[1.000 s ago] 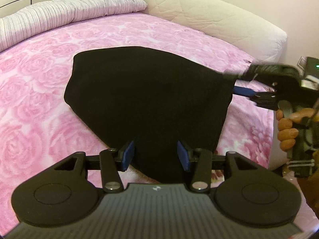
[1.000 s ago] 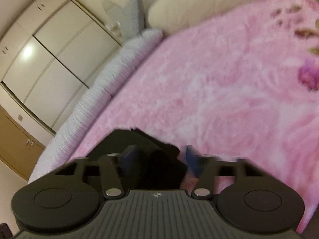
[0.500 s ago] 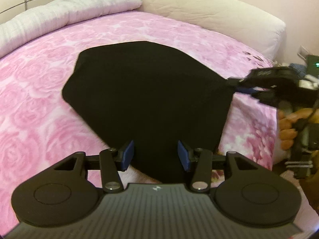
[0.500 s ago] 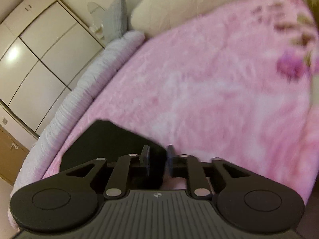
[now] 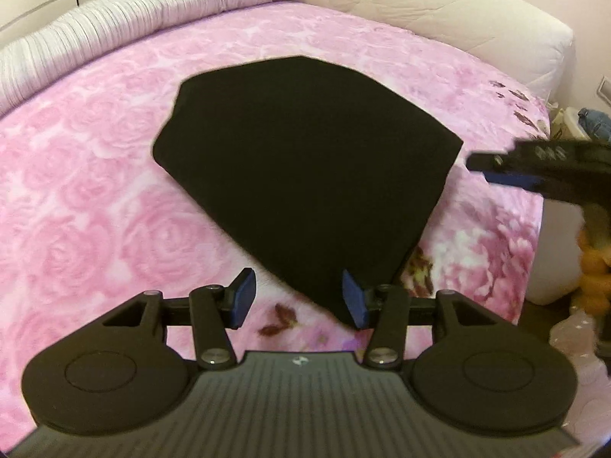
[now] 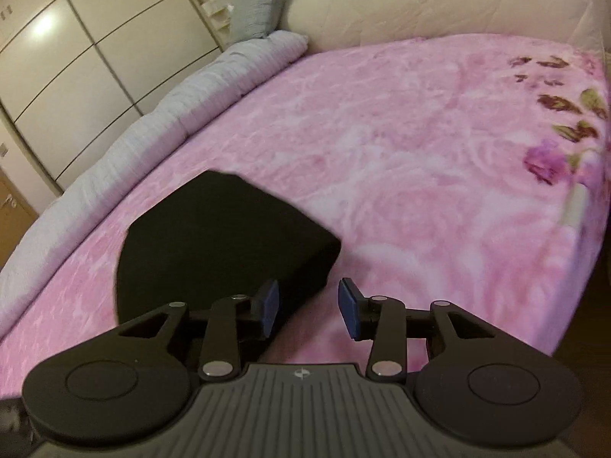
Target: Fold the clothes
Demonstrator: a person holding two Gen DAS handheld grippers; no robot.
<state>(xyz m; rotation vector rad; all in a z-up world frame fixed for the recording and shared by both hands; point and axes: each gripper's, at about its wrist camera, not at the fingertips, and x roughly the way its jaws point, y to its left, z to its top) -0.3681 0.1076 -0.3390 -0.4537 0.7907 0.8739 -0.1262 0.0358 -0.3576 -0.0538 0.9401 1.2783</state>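
**Black garment flat on bed, both grippers spread and off it**

Left wrist view: black garment (image 5: 301,164) lies straight ahead on the pink bed (image 5: 88,198), a folded, roughly wedge-shaped panel narrowing toward the camera. Its near tip sits just at the right finger of the left gripper (image 5: 297,297) — jaws spread, nothing pinched. Right gripper (image 5: 496,170) enters from the right, just beside the garment's right corner, apart from it; blurred, looks open.

Right wrist view: right gripper (image 6: 308,307) spread, holding nothing. Garment (image 6: 217,244) lies ahead-left, its near edge passing behind the left finger; the gap between the fingers shows bare bed (image 6: 420,175).

Look: matte black, smooth, no visible wrinkles, layered edge at the right corner. Judgement — the left gripper is nearer a graspable tip for the next fold.
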